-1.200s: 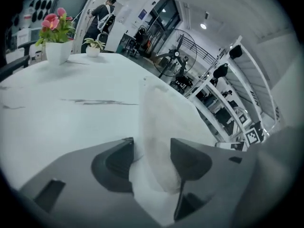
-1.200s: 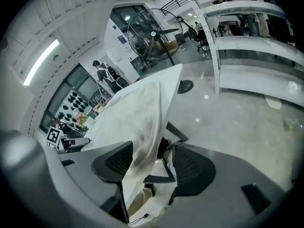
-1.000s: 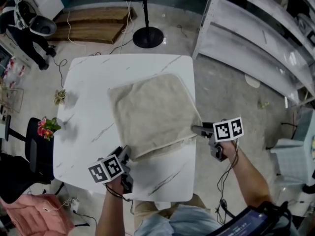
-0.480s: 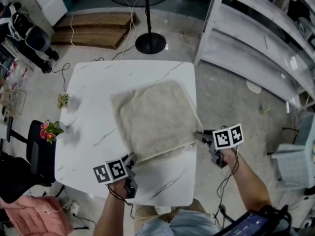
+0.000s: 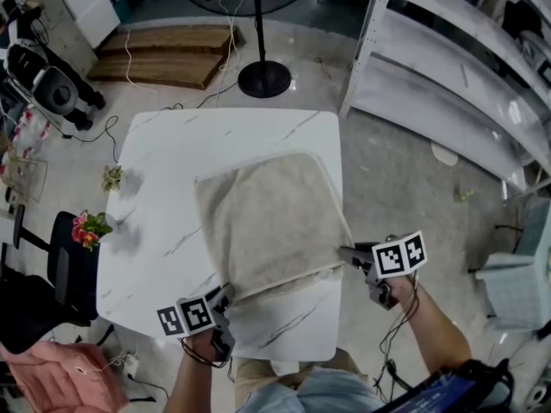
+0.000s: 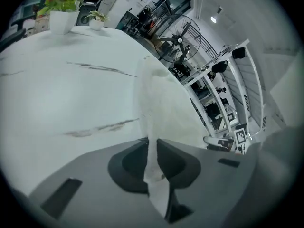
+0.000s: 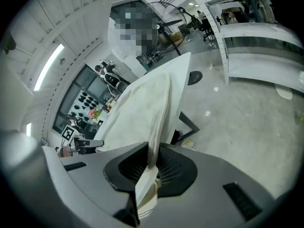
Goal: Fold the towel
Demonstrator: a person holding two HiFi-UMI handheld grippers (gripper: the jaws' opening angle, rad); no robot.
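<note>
Jaws just closed: left gripper (image 5: pixel 225 293), right gripper (image 5: pixel 343 252) pinch near corners, towel (image 5: pixel 271 218) stretching away.

No words or numbers can be read anywhere. The only signs are black and white square patterns. Two sit on the cube (image 5: pixel 185 316) of the left gripper (image 5: pixel 225 293). Two more sit on the cube (image 5: pixel 399 255) of the right gripper (image 5: pixel 345 253). They are blocky shapes, not letters.

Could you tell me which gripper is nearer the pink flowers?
Left. The left gripper, right of the pink flowers, and the right gripper, farther across the towel, have just been closing their jaws on its corners.
</note>
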